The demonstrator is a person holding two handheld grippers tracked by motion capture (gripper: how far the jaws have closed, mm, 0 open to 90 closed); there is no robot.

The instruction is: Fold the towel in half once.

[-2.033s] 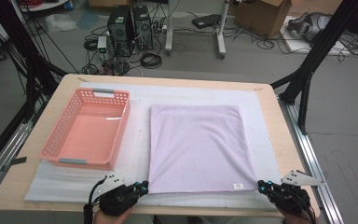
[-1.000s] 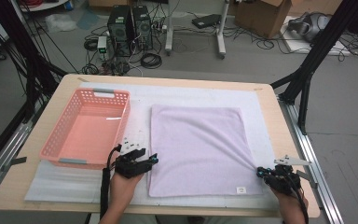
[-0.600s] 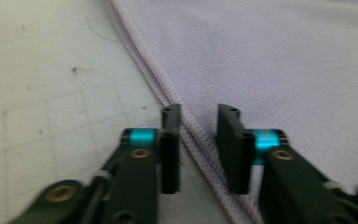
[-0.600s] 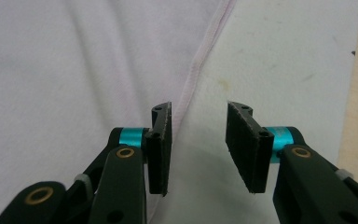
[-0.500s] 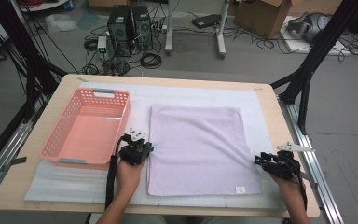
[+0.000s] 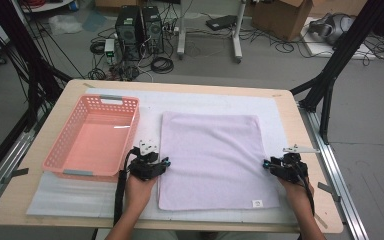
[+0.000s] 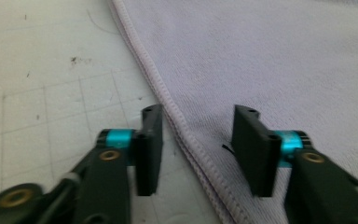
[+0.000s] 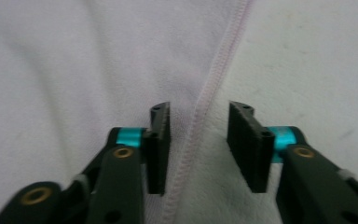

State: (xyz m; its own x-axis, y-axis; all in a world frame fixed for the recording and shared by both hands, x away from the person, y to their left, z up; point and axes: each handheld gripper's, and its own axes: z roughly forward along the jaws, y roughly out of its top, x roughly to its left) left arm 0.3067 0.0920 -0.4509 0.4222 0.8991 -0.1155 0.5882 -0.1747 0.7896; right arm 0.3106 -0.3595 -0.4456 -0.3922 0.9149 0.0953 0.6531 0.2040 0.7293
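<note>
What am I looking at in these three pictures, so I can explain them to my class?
A person at a table holds a tool in each hand: a hand-held gripper with two black jaws. The high view looks down from above the person; the left hand-held gripper sits at the left edge of a lilac towel, the right hand-held gripper at its right edge. The other two pictures come from cameras riding on each tool, looking along its jaws. In both, the jaws stand apart astride the towel's hem; the left jaws have just been opening, the right closing. Nothing is gripped yet. A pink basket lies to the left, on a white mat.
</note>
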